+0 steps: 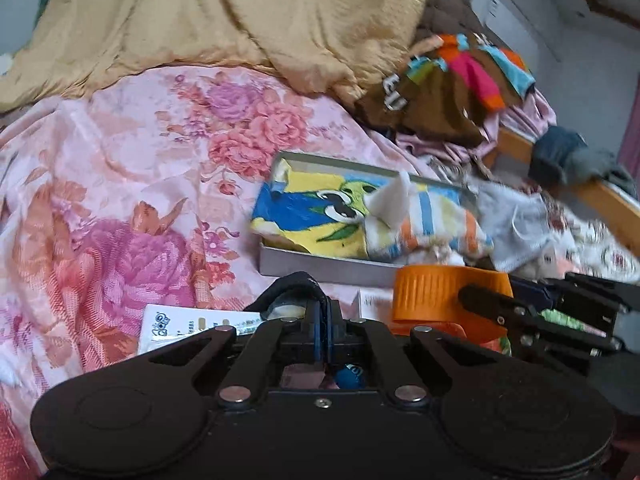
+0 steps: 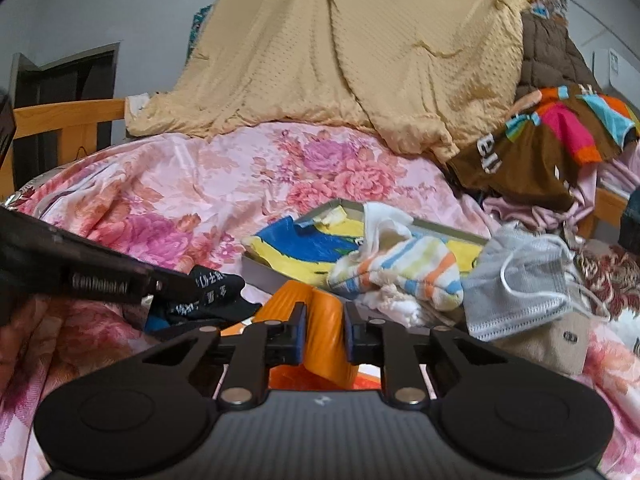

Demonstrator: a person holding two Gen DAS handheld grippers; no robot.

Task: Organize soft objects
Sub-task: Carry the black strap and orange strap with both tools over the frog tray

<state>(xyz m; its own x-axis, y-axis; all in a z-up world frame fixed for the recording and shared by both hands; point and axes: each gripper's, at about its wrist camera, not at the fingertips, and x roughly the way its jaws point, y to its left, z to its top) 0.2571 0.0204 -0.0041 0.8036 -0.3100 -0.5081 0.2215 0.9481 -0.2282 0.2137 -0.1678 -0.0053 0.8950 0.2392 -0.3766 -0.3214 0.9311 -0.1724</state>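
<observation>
My left gripper [image 1: 322, 312] is clamped tight on a black sock [image 2: 208, 294], held just above the floral bed [image 1: 120, 184] near its front edge. A white card [image 1: 188, 326] lies on the bed under it. Right of that, my right gripper [image 2: 323, 330] has its jaws narrowed around an orange roll [image 2: 320, 320]; I cannot tell whether the pads press it. Behind both, toward the middle of the bed, sits a grey box [image 1: 320, 266] with a yellow and blue cloth [image 1: 304, 208] in it, and a striped sock [image 2: 404, 276] draped over its right rim. Further right, a grey mask [image 2: 520, 280] lies just beside the box, with a brown garment [image 1: 432, 108] heaped by the bed's right edge.
</observation>
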